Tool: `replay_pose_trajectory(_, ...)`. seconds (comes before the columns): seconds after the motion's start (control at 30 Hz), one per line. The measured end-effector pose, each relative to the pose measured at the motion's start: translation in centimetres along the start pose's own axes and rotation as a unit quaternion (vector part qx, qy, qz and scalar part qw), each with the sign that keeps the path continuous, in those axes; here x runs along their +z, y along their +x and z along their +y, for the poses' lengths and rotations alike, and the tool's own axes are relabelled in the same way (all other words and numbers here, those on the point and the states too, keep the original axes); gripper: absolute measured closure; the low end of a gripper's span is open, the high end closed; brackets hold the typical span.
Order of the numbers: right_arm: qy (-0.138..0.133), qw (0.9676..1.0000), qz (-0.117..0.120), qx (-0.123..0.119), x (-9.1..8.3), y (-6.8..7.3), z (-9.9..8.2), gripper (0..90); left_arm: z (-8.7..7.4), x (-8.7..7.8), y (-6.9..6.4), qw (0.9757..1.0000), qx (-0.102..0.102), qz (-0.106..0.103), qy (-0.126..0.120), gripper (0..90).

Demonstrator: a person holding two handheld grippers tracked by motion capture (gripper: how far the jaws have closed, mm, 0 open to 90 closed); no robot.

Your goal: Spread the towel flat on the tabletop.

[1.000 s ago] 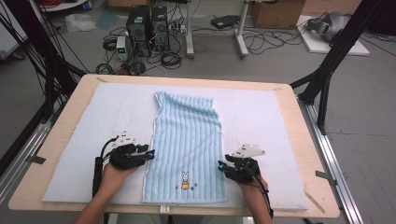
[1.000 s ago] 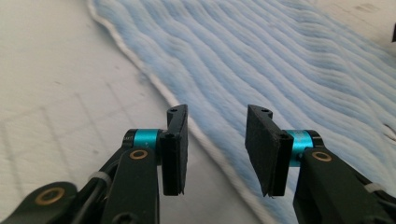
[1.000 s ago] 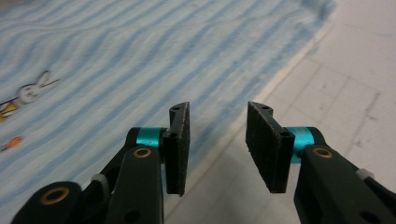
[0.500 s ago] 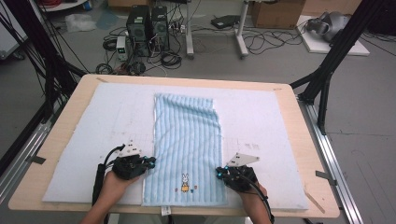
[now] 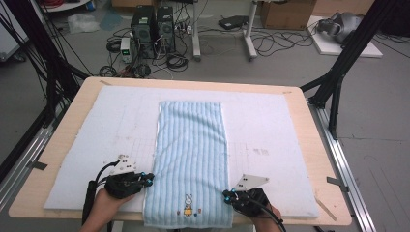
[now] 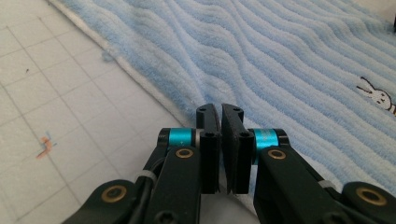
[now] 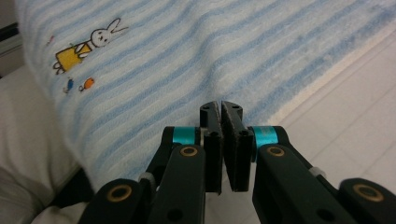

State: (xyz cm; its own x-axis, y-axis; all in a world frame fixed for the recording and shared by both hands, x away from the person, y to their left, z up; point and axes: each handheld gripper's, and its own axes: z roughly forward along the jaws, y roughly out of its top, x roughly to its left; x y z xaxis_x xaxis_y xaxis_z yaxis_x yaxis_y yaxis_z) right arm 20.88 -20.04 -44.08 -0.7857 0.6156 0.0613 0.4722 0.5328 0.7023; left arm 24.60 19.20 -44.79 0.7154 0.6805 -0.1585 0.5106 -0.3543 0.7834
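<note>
Having slid back toward the near edge of the surface (image 5: 67, 145) over the last second, both claws now sit lower along the towel's long sides than a moment ago. Left claw (image 5: 147, 180) touching the towel's left edge, right claw (image 5: 226, 195) at its right edge, each level with the little rabbit picture (image 5: 187, 202). Both drawn nearly together, only a thin slit left between the jaws; nothing visibly pinched in either gripper view, though towel edge could lie just under the tips and cannot be told for sure. Blue striped towel (image 5: 191, 145) lying flat and lengthwise down the middle of the white mat (image 5: 270, 125), near end hanging slightly over the mat's front, unmoved by the shift. Likely meaning: lining up on the two near corners for a grab, perhaps to fold the towel away from the person. No lift, no crease yet, so any fold still to begin. Opening up first probably needed before taking cloth.
</note>
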Motion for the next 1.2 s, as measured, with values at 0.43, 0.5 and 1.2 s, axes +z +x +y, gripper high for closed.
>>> replay_pose_trajectory(0.43,-0.062,0.998,0.006,0.008,2.7,0.0,3.4,65.5,1.2,-1.1,3.8,0.9934,-0.072,0.048,-0.074,48.3)
replay_pose_trajectory(0.5,-0.055,0.9984,0.015,0.0,3.9,0.0,4.3,68.2,1.6,-1.3,4.5,0.9925,-0.076,0.054,-0.08,48.3)
replay_pose_trajectory(1.2,-0.023,0.9932,0.102,-0.051,5.0,-0.1,5.4,73.3,4.3,1.0,7.3,0.9924,-0.088,0.047,-0.071,48.6)
